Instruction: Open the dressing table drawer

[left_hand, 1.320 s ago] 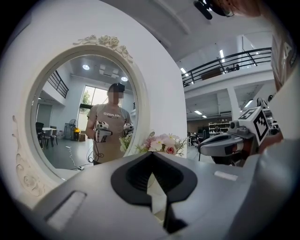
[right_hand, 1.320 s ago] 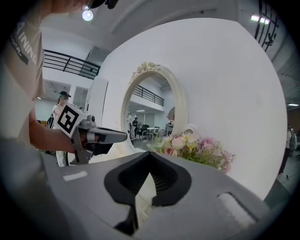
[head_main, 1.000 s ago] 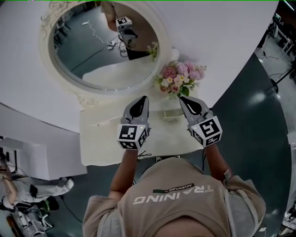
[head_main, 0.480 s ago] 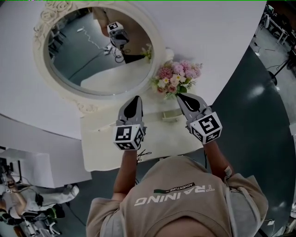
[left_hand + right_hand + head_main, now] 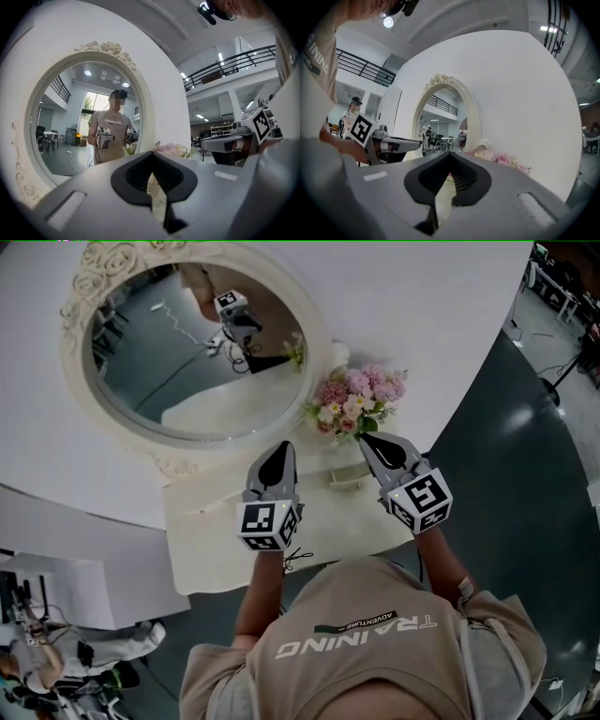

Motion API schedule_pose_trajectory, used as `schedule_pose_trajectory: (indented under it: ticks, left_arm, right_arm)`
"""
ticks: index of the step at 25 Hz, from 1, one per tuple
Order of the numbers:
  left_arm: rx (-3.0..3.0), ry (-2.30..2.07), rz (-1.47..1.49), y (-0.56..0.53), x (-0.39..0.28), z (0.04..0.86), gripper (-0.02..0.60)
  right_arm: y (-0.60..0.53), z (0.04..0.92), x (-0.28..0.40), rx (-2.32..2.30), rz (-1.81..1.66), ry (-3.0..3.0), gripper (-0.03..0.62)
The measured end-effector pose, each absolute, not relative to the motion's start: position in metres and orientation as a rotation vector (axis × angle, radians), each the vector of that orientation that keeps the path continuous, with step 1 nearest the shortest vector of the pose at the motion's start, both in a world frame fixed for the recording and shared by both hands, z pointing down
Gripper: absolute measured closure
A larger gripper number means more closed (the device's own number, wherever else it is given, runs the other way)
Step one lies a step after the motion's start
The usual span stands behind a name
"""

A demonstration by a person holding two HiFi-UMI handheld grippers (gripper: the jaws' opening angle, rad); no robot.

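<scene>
The cream dressing table stands against a white curved wall under an oval framed mirror. Its drawer front is hidden below the tabletop in every view. My left gripper hovers level over the middle of the tabletop, jaws shut and empty, pointing at the mirror. My right gripper is beside it to the right, shut on nothing, its tip near the pink flower bouquet. From the left gripper view the left gripper has its jaws meeting. The right gripper looks the same in its own view.
A small cream object lies on the tabletop between the two grippers. A white block stands left of the table, with another person beyond it. Grey floor runs along the right. The flowers sit by the mirror frame.
The head camera has drifted, so the mirror sits further up and left in the picture. Both grippers keep nearly the same place over the tabletop, jaws unchanged.
</scene>
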State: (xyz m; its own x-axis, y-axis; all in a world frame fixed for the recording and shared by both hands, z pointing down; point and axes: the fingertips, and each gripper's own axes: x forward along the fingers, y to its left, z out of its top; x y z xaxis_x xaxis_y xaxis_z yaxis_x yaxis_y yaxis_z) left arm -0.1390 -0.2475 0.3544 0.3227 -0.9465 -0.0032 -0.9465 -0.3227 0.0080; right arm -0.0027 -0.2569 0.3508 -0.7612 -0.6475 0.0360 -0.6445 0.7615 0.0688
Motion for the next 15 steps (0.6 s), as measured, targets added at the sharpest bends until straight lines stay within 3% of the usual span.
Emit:
schedule_pose_trajectory:
  ticks: [15]
  left_arm:
    - [2.536,-1.827,0.008,-0.264,-0.15,0.361,0.563]
  right_arm:
    - [-0.266,0.353,-0.005,1.09,-0.098,-2.899,0.592]
